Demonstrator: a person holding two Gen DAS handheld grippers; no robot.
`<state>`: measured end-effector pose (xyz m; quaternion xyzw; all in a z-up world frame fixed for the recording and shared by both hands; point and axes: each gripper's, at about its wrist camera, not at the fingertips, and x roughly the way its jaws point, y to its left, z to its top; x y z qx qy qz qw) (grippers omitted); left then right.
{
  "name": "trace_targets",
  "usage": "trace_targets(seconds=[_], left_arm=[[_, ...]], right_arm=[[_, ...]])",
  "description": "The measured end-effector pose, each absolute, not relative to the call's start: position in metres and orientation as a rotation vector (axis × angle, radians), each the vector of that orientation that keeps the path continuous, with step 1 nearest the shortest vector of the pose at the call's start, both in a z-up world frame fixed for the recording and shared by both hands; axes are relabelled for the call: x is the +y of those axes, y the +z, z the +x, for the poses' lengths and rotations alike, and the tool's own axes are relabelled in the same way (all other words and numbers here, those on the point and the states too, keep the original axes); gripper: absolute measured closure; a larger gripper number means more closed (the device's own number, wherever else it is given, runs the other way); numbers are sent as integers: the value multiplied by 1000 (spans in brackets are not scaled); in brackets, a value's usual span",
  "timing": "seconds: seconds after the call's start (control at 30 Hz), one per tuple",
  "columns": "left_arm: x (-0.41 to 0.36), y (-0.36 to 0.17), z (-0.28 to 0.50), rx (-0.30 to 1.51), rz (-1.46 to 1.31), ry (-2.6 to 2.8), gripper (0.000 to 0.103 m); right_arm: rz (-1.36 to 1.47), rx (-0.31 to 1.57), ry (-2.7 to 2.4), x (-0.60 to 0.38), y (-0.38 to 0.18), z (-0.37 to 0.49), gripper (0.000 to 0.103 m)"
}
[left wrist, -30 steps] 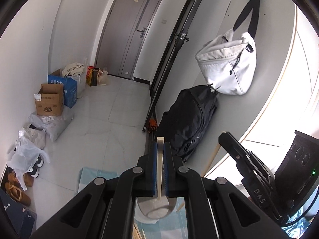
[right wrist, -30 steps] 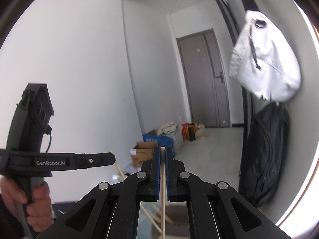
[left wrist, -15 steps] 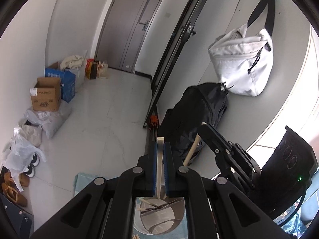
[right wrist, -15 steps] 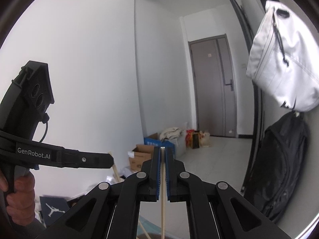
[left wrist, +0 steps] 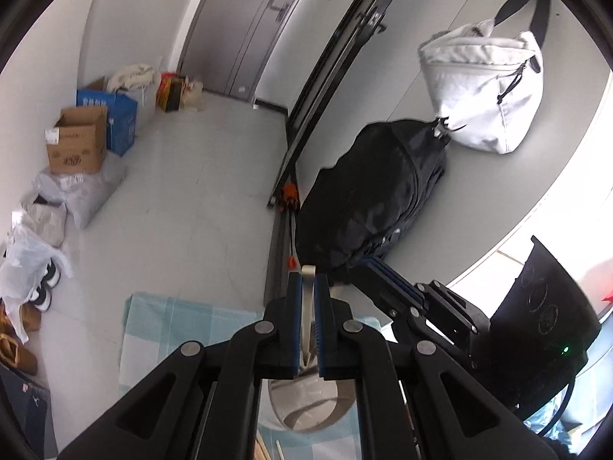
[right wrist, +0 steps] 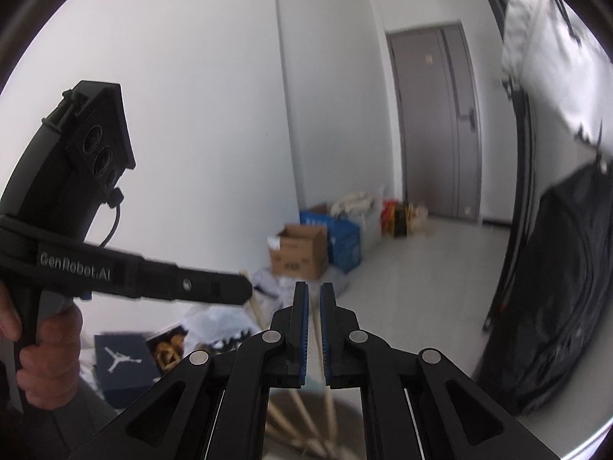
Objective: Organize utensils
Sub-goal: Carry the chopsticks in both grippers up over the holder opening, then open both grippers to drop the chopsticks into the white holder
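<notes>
My left gripper (left wrist: pixel 307 280) is shut on the flat pale handle of a wooden utensil (left wrist: pixel 307 306), which hangs down toward a round metal holder (left wrist: pixel 306 410) right beneath the fingers. Just to its right, my right gripper (left wrist: pixel 369 268) comes in over the same holder. In the right wrist view, my right gripper (right wrist: pixel 314 287) has its jaws opening, with a thin wooden chopstick (right wrist: pixel 316 341) loose in the gap. Under it, the metal holder (right wrist: pixel 345 414) has several wooden sticks inside. My left gripper (right wrist: pixel 245 287) reaches in from the left, held by a hand (right wrist: pixel 46 349).
A light blue checked cloth (left wrist: pixel 172 326) covers the table under the holder. A black backpack (left wrist: pixel 367 191) and a white bag (left wrist: pixel 486 84) hang on the wall at right. On the floor by the left wall stand cardboard boxes (left wrist: pixel 78 145), bags and shoes.
Both grippers have come down over the metal holder, and the right one has drawn close beside the left. The right jaws have parted slightly around the chopstick.
</notes>
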<state>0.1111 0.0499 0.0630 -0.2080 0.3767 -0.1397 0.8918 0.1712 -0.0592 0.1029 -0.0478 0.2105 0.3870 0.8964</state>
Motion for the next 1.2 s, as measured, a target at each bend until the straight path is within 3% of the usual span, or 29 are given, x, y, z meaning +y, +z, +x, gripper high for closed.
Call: trace_targets(seconds=[0.07, 0.1, 0.13, 0.23, 0.3, 0.53, 0.73, 0.9, 1.2], left_arm=[[51, 65, 110, 791, -424, -274, 101], [52, 67, 108, 788, -418, -264, 99], [53, 70, 105, 779, -419, -261, 93], [56, 74, 97, 757, -420, -228, 69], [57, 75, 92, 746, -432, -204, 64], [51, 79, 79, 754, -404, -151, 63], [49, 85, 64, 743, -377, -118, 59], [46, 93, 48, 708, -362, -96, 46], [36, 92, 25, 691, -320, -75, 44]], right_arm=[[-57, 484, 790, -66, 102, 172, 88], [-33, 503, 781, -69, 101, 174, 70], [5, 514, 774, -75, 102, 172, 59], [45, 506, 762, -88, 106, 163, 58], [40, 497, 747, -91, 110, 154, 58], [58, 474, 721, -97, 122, 131, 42], [58, 447, 714, -102, 131, 106, 35], [61, 425, 713, -105, 140, 83, 32], [82, 393, 704, -114, 144, 52, 25]])
